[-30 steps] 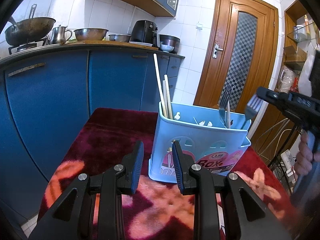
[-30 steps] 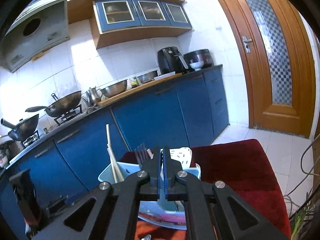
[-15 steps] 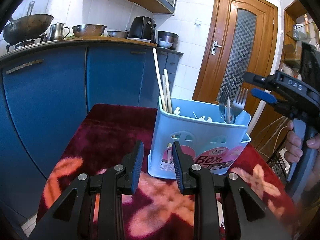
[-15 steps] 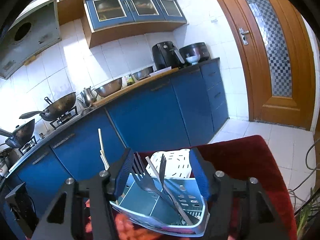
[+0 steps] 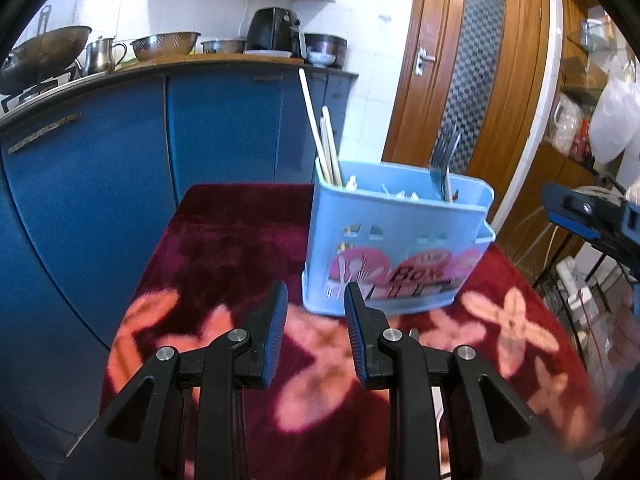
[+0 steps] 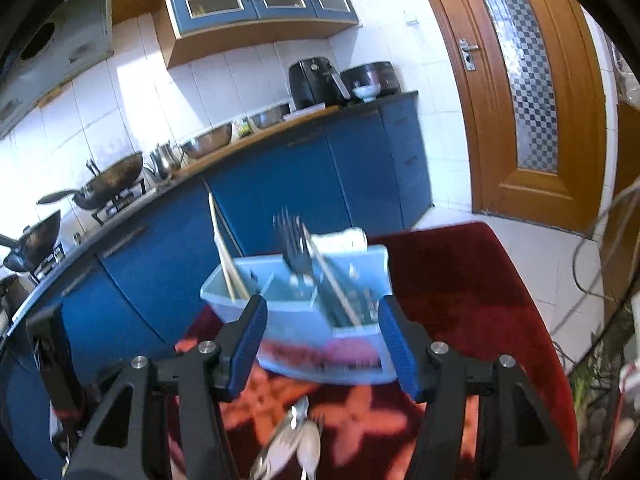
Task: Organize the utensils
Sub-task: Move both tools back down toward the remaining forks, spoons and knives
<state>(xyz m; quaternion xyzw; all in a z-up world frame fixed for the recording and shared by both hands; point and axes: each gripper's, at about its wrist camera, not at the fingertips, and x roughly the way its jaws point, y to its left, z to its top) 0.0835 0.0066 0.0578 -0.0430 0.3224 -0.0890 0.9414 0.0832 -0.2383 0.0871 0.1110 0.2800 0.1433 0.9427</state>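
A light blue utensil box (image 5: 396, 240) stands on the red flowered table cloth (image 5: 224, 248). It holds pale chopsticks (image 5: 320, 136) at its left end and forks (image 5: 442, 160) at its right end. My left gripper (image 5: 316, 312) is open and empty, just in front of the box. My right gripper (image 6: 322, 340) is open and empty, above and in front of the box (image 6: 304, 320), where the forks (image 6: 296, 244) and chopsticks (image 6: 222, 248) also show. Loose spoons (image 6: 296, 436) lie on the cloth below the right gripper. The right gripper also shows in the left wrist view (image 5: 588, 216).
Blue kitchen cabinets (image 5: 100, 168) run behind and left of the table. A wooden door (image 5: 468, 80) is behind on the right. Woks, bowls and an air fryer (image 6: 312, 80) sit on the counter. Shelves with bags (image 5: 600, 120) stand at the right.
My right gripper opened and let go of a fork, which now stands in the box. It then drew back and down toward the near side. My left gripper backed off slightly, still open.
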